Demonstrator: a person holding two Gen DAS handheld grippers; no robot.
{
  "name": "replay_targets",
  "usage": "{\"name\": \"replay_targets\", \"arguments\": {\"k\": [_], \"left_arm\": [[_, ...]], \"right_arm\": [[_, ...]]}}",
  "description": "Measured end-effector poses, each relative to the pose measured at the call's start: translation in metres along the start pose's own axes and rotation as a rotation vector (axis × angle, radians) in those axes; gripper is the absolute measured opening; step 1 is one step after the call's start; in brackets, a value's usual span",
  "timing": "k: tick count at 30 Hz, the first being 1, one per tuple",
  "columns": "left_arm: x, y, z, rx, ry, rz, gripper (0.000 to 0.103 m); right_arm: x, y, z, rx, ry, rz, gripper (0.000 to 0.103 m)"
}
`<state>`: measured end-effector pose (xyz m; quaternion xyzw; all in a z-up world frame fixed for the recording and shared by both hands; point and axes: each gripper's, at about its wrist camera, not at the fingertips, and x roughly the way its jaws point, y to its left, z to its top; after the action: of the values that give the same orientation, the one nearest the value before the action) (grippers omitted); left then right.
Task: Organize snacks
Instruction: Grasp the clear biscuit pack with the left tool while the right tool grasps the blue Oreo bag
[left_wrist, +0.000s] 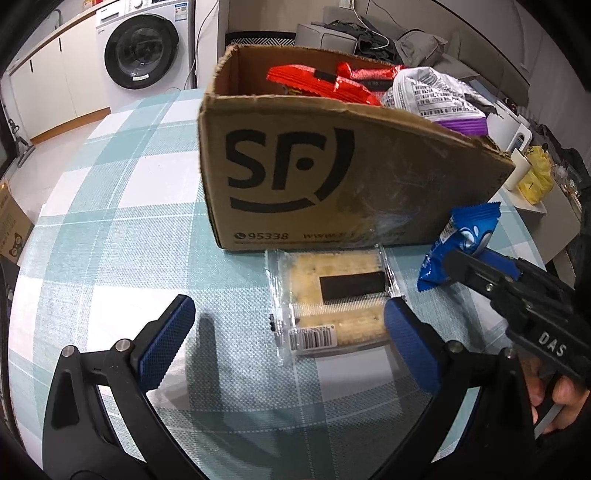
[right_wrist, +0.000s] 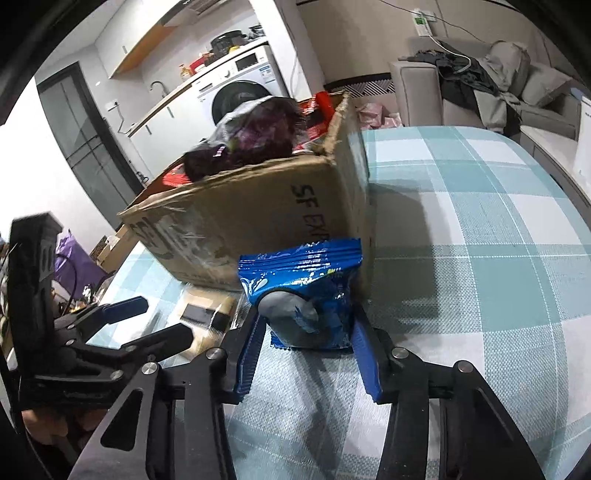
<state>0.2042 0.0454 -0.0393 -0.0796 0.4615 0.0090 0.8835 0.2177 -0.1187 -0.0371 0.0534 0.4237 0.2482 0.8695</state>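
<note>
Your right gripper (right_wrist: 306, 332) is clamped on the blue snack packet (right_wrist: 306, 291), both pads pressed against its sides. The packet sits just in front of the cardboard box (left_wrist: 332, 177), near the box's right-hand corner as the left wrist view shows it; whether its lower edge touches the cloth cannot be told. A clear-wrapped cracker pack (left_wrist: 332, 299) lies flat on the checked tablecloth (left_wrist: 129, 221), its far edge just beside the box's front wall (barcode end toward you). Your left gripper (left_wrist: 288, 332) stands wide open over the cloth, its right pad at the pack's near right corner, its left pad well clear. The box already holds a red packet (left_wrist: 317, 83) and a white-and-purple bag (left_wrist: 439, 99), both rising above its torn rim. The tablecloth is bare to the left of the box and, in the right wrist view, to its right.
</note>
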Motion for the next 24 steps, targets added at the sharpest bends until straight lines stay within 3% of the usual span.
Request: {"name": "replay_targets", "arguments": {"k": [19,24], "left_arm": [[0.016,-0.035,-0.001,0.053,0.059,-0.050,0.102],[0.025,-0.050,0.003,0.088,0.063,0.003,0.102]], "right_arm": [[-0.015,-0.012,-0.007,0.068,-0.012,0.040,0.047],[-0.015,-0.013,-0.007,0.074,-0.012,0.043,0.047]]}}
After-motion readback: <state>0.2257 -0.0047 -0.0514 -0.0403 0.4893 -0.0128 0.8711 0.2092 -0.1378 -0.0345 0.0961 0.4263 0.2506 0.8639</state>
